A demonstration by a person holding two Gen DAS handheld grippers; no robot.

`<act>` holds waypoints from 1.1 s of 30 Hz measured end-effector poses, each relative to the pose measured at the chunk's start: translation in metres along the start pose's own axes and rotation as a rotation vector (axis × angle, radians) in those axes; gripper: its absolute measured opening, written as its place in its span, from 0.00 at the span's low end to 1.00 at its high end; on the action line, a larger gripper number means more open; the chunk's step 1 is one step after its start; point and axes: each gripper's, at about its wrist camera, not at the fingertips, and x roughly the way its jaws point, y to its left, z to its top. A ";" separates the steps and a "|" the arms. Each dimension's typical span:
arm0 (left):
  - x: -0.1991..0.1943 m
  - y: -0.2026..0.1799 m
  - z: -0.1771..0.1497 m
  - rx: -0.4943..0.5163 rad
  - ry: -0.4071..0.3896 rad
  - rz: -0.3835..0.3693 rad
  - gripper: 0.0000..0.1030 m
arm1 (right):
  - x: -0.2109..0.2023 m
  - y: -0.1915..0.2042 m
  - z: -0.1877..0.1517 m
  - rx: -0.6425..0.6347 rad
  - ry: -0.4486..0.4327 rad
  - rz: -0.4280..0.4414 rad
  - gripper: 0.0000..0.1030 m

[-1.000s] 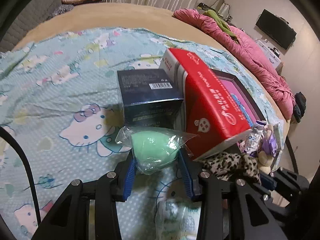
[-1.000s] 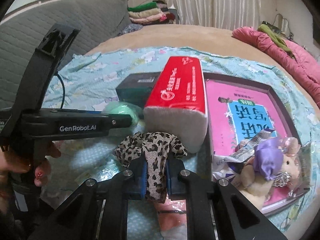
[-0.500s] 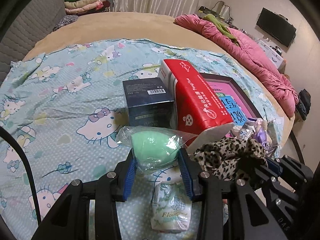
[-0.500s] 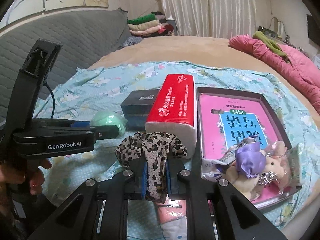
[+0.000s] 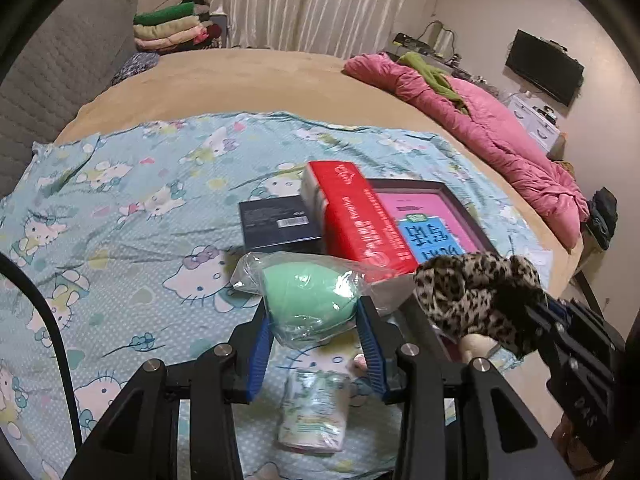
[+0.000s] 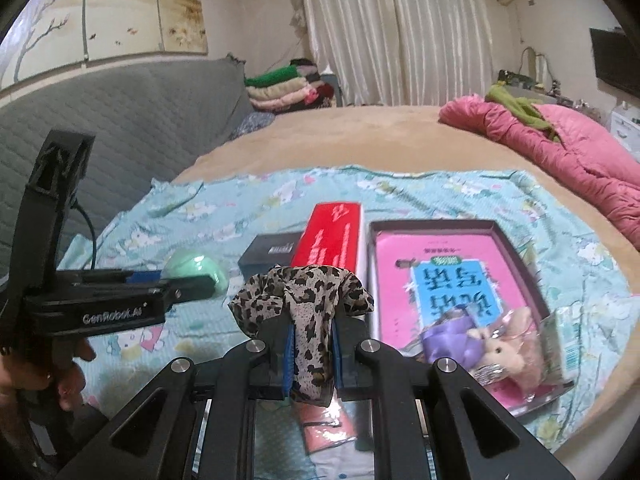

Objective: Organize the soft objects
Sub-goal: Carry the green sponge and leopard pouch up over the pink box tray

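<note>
Two sets of jaws are mine, and both are clamped. My left gripper squeezes a mint-green sponge in a clear plastic bag between its blue pads, held above the bed. My right gripper is pinched tight on a leopard-print fabric piece, which bunches above the pads and hangs down between them.

Little writing can be read. "GenRobot.AI" runs in white along the side of my left gripper in the right wrist view. A red tissue pack carries white lettering too small to make out. Beside it lies a dark box with a barcode sticker, and on the other side a dark tray holding a pink book with large characters on a blue panel. A plush toy with a purple bow lies on the book's near corner. A small floral packet sits on the sheet below my left jaws.

Since a second ago, both grippers have risen and pulled back: the boxes look smaller and farther, and more of the room shows.

Everything rests on a light-blue cartoon-cat sheet spread over a tan bed. A pink quilt lies along the far right edge, folded blankets are stacked by white curtains, a grey quilted headboard stands on the left, and a dark screen hangs on the wall.
</note>
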 end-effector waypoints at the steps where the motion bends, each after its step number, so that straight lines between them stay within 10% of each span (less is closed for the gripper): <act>1: -0.001 -0.004 0.001 0.006 -0.002 0.000 0.40 | -0.004 -0.004 0.002 0.007 -0.008 -0.004 0.14; 33: 0.021 -0.136 0.023 0.157 -0.002 -0.080 0.40 | -0.081 -0.122 0.016 0.272 -0.193 -0.142 0.14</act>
